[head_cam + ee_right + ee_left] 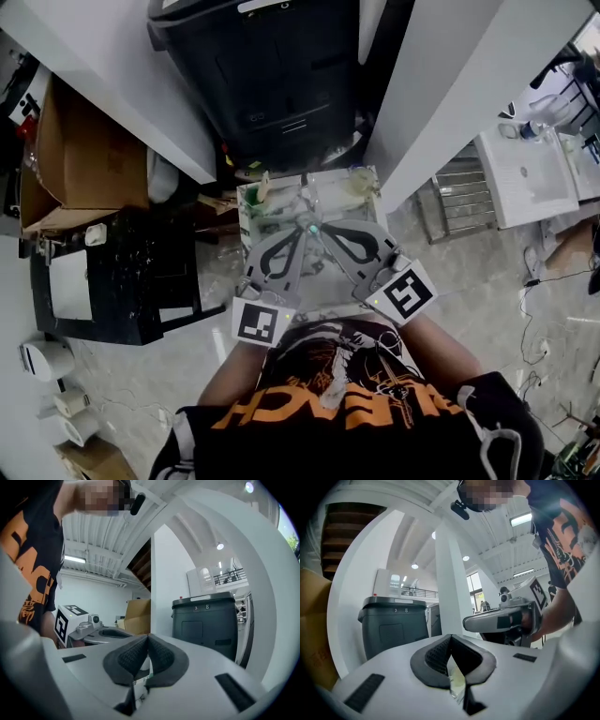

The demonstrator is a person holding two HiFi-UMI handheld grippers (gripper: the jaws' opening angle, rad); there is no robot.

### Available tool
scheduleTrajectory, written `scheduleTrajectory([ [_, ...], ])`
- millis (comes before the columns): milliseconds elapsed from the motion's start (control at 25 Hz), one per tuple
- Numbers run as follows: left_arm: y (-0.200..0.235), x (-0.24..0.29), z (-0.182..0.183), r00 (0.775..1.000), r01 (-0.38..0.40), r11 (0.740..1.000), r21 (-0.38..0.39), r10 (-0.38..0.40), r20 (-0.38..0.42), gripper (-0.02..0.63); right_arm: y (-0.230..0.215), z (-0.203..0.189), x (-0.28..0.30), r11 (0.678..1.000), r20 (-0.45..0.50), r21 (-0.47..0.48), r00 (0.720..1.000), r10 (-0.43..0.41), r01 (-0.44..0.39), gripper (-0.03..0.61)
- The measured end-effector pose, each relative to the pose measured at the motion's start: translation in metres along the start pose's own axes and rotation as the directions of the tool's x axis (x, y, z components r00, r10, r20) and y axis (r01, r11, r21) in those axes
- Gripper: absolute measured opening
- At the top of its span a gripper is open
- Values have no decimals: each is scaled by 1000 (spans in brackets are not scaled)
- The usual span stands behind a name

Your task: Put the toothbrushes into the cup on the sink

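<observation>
In the head view both grippers are held out in front of my chest over a small white sink top (339, 208). My left gripper (302, 232) and right gripper (323, 232) point inward, and their tips nearly meet at a small teal spot that I cannot identify. A pale cup (262, 193) with a thin stick in it stands at the sink's back left, and another clear cup (361, 181) at the back right. In the left gripper view the left gripper (450, 641) has its dark pads pressed together; something pale and yellowish shows blurred below them. The right gripper (147, 641) is shut as well.
A black wheeled bin (272, 75) stands just behind the sink between two white walls. Left of it are a cardboard box (84, 159) and a black table (122, 272). A metal rack (459, 202) and a white table (525, 173) are at the right. Paper rolls (56, 375) lie on the floor.
</observation>
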State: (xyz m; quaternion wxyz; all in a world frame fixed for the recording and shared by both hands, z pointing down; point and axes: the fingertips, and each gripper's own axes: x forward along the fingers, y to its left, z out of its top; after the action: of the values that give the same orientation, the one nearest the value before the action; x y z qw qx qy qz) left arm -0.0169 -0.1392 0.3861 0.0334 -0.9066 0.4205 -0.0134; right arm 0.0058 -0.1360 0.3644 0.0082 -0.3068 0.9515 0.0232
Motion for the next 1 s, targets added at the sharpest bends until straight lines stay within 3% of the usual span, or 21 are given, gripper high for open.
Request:
scheduleTrajectory([
  [400, -13, 3, 15, 1000, 9, 1000, -15, -9, -18, 23, -12, 0, -25, 999, 15, -11, 999, -32, 32, 14],
  [1000, -24, -10, 36, 1000, 0, 1000, -25, 0, 2, 23, 5, 14, -26, 1000, 59, 1, 998, 15, -15, 14],
])
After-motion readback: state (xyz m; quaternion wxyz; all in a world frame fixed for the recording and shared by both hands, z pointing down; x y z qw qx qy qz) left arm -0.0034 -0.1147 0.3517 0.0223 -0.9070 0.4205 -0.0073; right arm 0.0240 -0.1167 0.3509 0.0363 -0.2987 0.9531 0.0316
